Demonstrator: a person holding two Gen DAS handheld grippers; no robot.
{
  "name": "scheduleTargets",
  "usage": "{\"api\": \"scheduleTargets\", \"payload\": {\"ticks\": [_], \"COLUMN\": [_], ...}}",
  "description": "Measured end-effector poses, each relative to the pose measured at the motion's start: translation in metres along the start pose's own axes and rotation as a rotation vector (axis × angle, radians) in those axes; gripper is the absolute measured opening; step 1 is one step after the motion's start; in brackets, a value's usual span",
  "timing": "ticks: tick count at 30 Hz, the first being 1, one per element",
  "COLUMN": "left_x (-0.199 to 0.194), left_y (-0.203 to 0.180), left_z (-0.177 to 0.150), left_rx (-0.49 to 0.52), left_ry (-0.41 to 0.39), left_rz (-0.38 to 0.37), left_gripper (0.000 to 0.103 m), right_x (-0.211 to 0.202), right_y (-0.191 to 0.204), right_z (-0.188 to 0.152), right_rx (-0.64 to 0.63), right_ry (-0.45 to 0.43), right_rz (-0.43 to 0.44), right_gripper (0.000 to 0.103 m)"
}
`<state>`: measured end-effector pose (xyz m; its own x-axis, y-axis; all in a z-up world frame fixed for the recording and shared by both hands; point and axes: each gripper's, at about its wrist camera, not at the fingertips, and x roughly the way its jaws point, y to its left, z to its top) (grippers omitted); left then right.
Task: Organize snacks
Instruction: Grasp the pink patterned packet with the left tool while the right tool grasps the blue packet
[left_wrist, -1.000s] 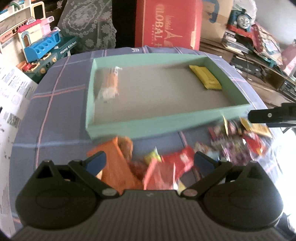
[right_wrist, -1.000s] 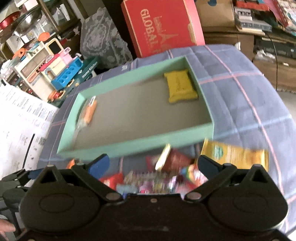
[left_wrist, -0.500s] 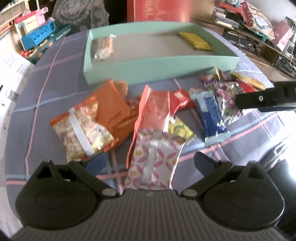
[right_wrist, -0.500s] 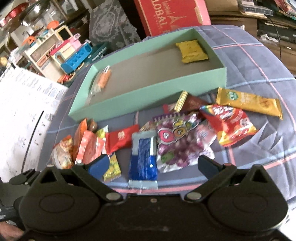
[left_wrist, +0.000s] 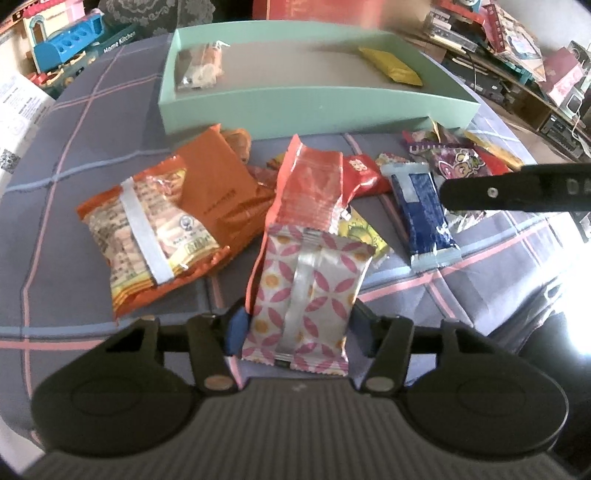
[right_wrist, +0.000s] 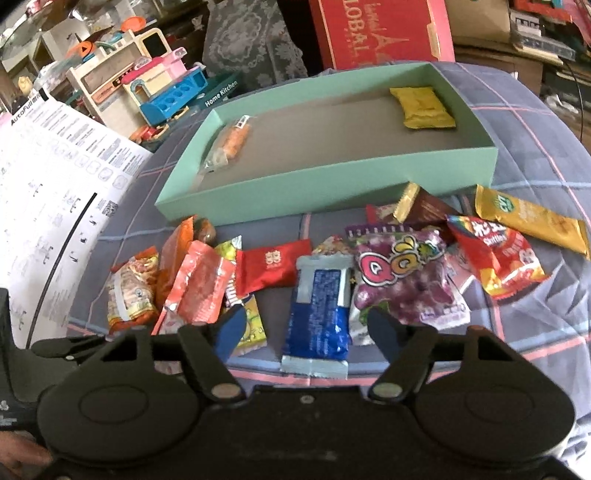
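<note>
A mint green tray (left_wrist: 317, 101) (right_wrist: 332, 177) sits on the checked cloth with a yellow packet (right_wrist: 421, 107) and an orange packet (right_wrist: 231, 142) inside. Several loose snack packets lie in front of it. My left gripper (left_wrist: 295, 328) has its fingers on both sides of a pink-and-white patterned packet (left_wrist: 306, 295) that lies on a red packet (left_wrist: 314, 184). My right gripper (right_wrist: 304, 328) is partly closed around the near end of a blue packet (right_wrist: 319, 314), with gaps at both fingertips. A purple candy bag (right_wrist: 402, 280) lies beside it.
Orange cracker packets (left_wrist: 147, 229) lie at the left of the pile. A red Skittles bag (right_wrist: 495, 254) and a long yellow bar (right_wrist: 532, 221) lie at the right. White printed sheets (right_wrist: 55, 177) cover the left edge. Toys and boxes stand behind the table.
Both grippers pulled back from the tray and lowered toward the pile. The left fingers closed in on the pink-and-white packet. The right fingers narrowed around the blue packet.
</note>
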<state>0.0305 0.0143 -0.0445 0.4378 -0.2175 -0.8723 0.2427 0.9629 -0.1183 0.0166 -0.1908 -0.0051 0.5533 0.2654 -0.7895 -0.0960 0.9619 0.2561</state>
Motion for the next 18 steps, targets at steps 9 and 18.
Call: {"api": "scheduleTargets", "payload": {"ticks": [9,18], "left_x": [0.000,0.000], "left_y": [0.004,0.008], "left_z": [-0.002,-0.003], "left_rx": [-0.015,-0.027], "left_ry": [-0.017,-0.024], "left_rz": [-0.031,-0.055], "left_gripper": [0.056,0.056], "right_x": [0.025,0.046], "right_y": [-0.001,0.007], "right_z": [0.002,0.002], "right_rx": [0.010,-0.002], "right_ry": [0.045,0.048], "right_rz": [-0.033,-0.042], "right_gripper": [0.064,0.064]}}
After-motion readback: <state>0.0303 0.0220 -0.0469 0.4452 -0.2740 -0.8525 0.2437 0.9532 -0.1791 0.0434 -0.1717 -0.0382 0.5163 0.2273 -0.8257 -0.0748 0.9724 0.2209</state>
